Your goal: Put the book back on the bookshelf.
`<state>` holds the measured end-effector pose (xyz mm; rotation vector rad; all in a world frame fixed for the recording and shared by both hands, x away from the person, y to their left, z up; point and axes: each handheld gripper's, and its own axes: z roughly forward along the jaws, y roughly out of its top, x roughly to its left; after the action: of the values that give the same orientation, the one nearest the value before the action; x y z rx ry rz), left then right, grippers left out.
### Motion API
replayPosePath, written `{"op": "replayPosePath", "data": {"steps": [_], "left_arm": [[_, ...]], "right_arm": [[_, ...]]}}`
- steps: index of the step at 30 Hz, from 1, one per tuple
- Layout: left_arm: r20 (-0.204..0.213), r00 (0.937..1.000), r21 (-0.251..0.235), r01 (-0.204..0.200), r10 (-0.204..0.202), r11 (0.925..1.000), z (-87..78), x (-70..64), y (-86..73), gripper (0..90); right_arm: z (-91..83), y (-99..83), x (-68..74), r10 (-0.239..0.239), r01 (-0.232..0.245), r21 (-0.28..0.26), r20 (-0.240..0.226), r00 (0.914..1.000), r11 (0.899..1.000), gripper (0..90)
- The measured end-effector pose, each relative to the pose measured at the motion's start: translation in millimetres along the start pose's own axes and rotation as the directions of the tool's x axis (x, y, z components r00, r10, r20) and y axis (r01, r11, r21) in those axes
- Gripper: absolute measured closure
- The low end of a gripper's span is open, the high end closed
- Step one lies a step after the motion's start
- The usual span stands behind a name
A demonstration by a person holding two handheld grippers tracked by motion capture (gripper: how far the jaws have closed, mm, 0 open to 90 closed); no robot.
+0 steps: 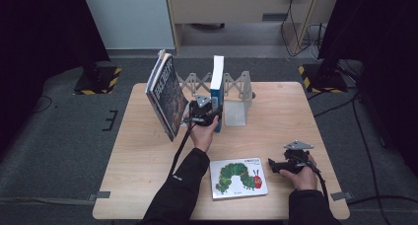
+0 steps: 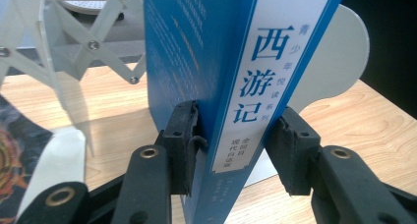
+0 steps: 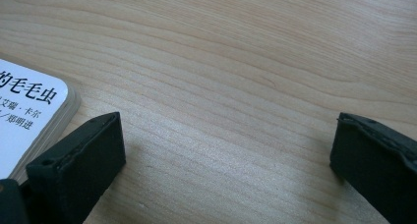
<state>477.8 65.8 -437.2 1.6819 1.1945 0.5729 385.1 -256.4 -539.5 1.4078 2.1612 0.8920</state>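
Tabletop: left gripper [image 2: 231, 145] clamps upright blue book [image 2: 216, 62]

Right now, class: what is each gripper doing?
Left gripper: shut on the blue book, standing upright.
Right gripper: open, holding nothing, over the table.

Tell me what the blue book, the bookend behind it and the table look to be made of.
Blue book: glossy coated paper cover; light sheen, printed spine label.
Bookend: probably painted sheet metal; thin, flat, matt pale grey, with riveted scissor links.
Table: light wood or wood-look laminate; visible grain lines, matt.
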Motion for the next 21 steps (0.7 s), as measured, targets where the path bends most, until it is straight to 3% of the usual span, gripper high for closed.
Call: {"op": "replayPosePath", "data": {"steps": [8,14,18,21], "left_arm": [[0.019,0.9998,-0.019,-0.003,0.003,0.9998,1.1,-2.0,-1.2,53.6],[0.042,0.9987,-0.022,-0.03,0.031,0.9993,-1.9,0.9,-6.4,51.8],[0.073,0.994,-0.017,-0.08,0.081,0.9966,-9.8,1.1,-9.7,49.0],[0.109,0.9896,-0.016,-0.094,0.095,0.9955,-19.7,1.8,-11.0,48.0]], "right_arm": [[0.0,0.0,0.1,0.0,0.0,0.0,0.0,1.0,1.0,0.3],[0.0,0.0,0.0,0.0,0.0,0.0,0.0,1.0,1.0,0.4],[0.0,-0.1,-0.5,0.0,0.0,-0.001,0.003,1.0,1.0,0.3],[0.0,-0.1,-0.6,-0.001,0.001,-0.001,0.004,1.0,1.0,0.3]]}}
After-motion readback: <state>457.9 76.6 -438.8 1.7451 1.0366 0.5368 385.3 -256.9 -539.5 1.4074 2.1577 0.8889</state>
